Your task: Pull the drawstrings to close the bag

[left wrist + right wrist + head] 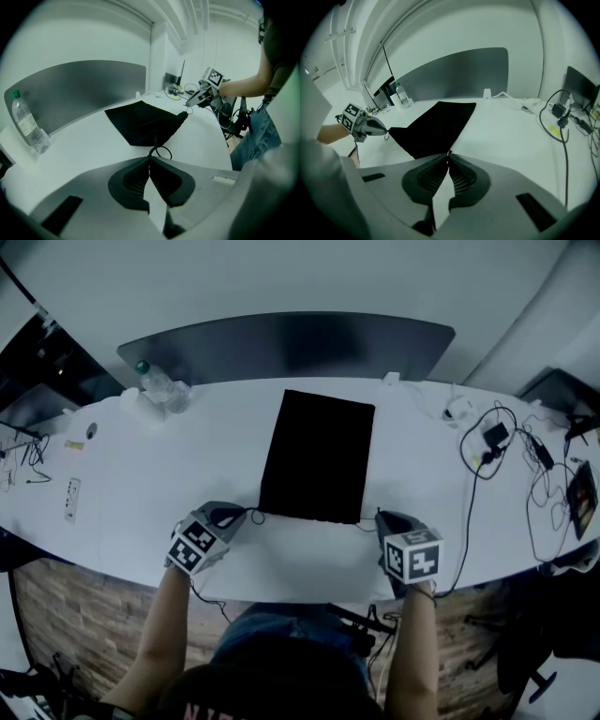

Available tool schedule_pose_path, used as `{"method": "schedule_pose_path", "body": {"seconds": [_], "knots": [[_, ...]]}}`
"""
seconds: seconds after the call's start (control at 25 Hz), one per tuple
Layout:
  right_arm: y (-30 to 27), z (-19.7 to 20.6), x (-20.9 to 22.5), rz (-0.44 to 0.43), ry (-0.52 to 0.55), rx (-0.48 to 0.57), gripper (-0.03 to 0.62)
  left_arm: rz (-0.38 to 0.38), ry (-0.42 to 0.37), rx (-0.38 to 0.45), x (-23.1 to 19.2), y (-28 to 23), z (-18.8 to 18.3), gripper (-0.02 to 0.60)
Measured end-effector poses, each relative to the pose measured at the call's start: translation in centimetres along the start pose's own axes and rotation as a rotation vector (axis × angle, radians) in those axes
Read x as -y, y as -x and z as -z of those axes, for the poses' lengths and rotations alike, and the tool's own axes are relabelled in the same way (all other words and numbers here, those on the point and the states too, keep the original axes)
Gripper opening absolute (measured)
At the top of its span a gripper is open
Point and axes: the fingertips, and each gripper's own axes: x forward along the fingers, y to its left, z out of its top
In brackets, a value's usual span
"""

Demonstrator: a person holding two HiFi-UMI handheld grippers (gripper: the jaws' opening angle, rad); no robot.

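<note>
A flat black drawstring bag (317,457) lies in the middle of the white table (141,484), its mouth toward me. My left gripper (240,515) sits at the bag's near left corner, shut on the left drawstring (161,151), which loops out from the jaw tips (150,157). At the near right corner, my right gripper (381,518) has its jaws closed together at the tips (448,153), pinching the short right drawstring (187,111) against the bag's corner (426,136). Each gripper shows in the other's view: the right gripper (199,97) and the left gripper (383,131).
A clear water bottle (159,382) stands at the back left. Black cables and chargers (497,442) lie on the right. A dark grey panel (291,343) rises behind the table. Small items (72,498) lie at the far left. The table's front edge runs just under both grippers.
</note>
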Motion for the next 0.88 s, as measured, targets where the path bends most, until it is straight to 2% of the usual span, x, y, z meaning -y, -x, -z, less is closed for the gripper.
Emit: {"method": "schedule_pose_path", "body": {"seconds": [0.4,0.88], "knots": [[2.3,-2.0,1.0,0.07,-0.018,0.096,0.008,-0.05,0.028,0.076,-1.3,2.1,-1.7,0.002],[4.5,-4.6,1.7,0.146,0.045,0.188,0.006,-0.148,0.028,0.152,-3.5,4.8,-3.9,0.002]]}}
